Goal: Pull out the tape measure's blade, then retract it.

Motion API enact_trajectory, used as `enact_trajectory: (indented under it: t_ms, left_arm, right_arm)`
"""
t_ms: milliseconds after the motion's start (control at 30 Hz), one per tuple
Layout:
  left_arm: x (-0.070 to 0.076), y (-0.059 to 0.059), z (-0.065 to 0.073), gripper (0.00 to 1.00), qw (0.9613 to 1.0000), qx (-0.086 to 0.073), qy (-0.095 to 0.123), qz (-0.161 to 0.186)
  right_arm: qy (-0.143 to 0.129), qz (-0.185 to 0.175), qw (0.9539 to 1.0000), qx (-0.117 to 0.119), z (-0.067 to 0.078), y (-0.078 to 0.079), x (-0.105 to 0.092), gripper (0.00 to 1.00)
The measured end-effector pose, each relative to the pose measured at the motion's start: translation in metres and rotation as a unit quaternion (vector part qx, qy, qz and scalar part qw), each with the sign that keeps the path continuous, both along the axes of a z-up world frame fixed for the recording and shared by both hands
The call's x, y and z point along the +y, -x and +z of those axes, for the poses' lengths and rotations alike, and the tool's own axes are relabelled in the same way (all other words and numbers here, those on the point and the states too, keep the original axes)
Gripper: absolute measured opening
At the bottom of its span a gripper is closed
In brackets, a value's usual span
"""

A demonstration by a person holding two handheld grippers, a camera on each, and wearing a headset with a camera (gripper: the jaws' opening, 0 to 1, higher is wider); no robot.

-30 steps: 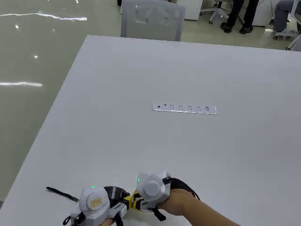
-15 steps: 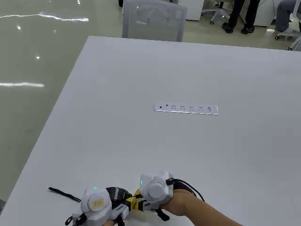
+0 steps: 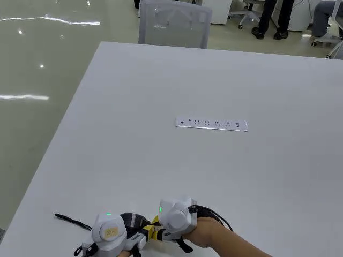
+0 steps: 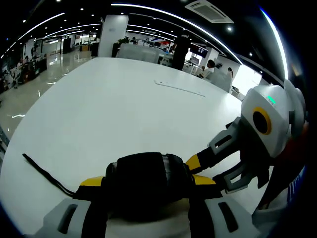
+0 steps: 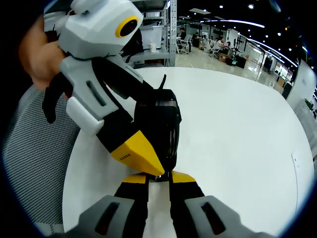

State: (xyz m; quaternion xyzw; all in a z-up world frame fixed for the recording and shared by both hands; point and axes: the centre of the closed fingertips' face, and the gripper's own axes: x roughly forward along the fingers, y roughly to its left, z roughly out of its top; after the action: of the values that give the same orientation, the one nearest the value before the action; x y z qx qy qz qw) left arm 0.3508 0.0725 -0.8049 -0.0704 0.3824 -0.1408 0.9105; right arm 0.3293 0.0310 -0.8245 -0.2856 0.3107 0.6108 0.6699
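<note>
At the table (image 3: 161,176) edge, left fingers (image 4: 91,181) clamp the tape measure (image 4: 148,183), right fingers (image 5: 181,177) pinch its mouth; blade stays undrawn.

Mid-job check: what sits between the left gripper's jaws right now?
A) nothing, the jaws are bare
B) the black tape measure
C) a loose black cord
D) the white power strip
B: in the left gripper view the black tape measure is clamped between the yellow-tipped jaws of the left gripper, while the power strip lies far off on the table.
</note>
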Motion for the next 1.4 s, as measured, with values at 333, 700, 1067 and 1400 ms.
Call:
enact_trajectory:
  t_ms: [333, 700, 1067, 1400]
  left_arm:
    - [0.000, 0.001, 0.002, 0.63, 0.9999, -0.005, 0.012, -0.007]
    - [0.014, -0.002, 0.015, 0.80, 0.9973, -0.041, 0.016, -0.059]
    - [0.028, 0.009, 0.025, 1.00, 0.9784, -0.081, -0.005, -0.190]
    - [0.045, 0.025, 0.035, 1.00, 0.9747, -0.070, 0.032, -0.210]
  right_arm:
    - [0.002, -0.003, 1.0000, -0.001, 0.000, 0.000, 0.001, 0.15]
    - [-0.003, -0.032, 0.9995, 0.002, 0.008, 0.002, -0.016, 0.19]
    - [-0.033, -0.103, 0.9940, -0.016, 0.031, 0.001, -0.059, 0.29]
    - [-0.052, -0.174, 0.9829, -0.030, 0.042, 0.018, -0.108, 0.39]
